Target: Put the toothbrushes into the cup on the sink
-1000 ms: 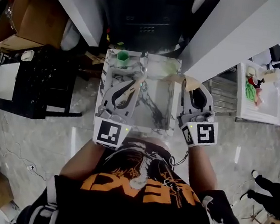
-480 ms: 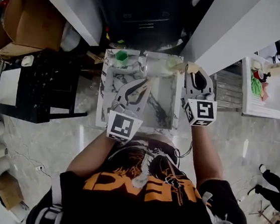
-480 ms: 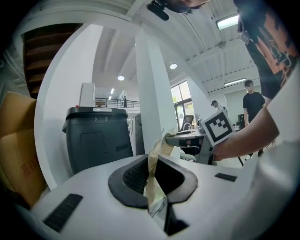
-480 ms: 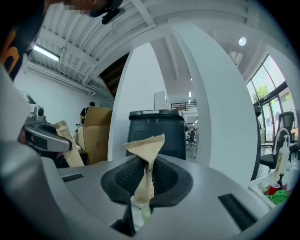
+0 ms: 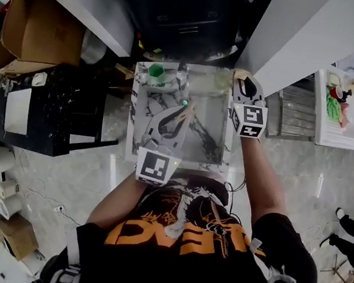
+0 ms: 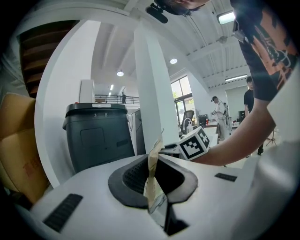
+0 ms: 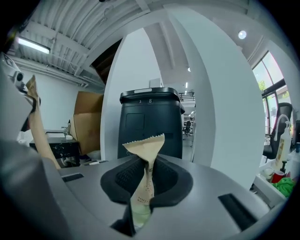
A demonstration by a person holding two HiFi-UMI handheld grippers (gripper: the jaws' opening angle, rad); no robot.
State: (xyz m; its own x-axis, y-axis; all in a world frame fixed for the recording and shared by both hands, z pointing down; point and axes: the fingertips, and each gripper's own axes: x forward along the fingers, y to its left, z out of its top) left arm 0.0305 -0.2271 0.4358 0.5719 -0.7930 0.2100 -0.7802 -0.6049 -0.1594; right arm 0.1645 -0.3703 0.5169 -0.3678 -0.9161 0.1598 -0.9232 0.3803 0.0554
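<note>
Now both grippers had sunk toward the sink (image 5: 140, 141): right gripper (image 5: 243, 78) at its far right corner, left gripper (image 5: 184, 106) mid-basin, each still clenched on a wrapped toothbrush (image 6: 153, 180). Neither had reached the green cup (image 5: 155, 71), far left.
</note>
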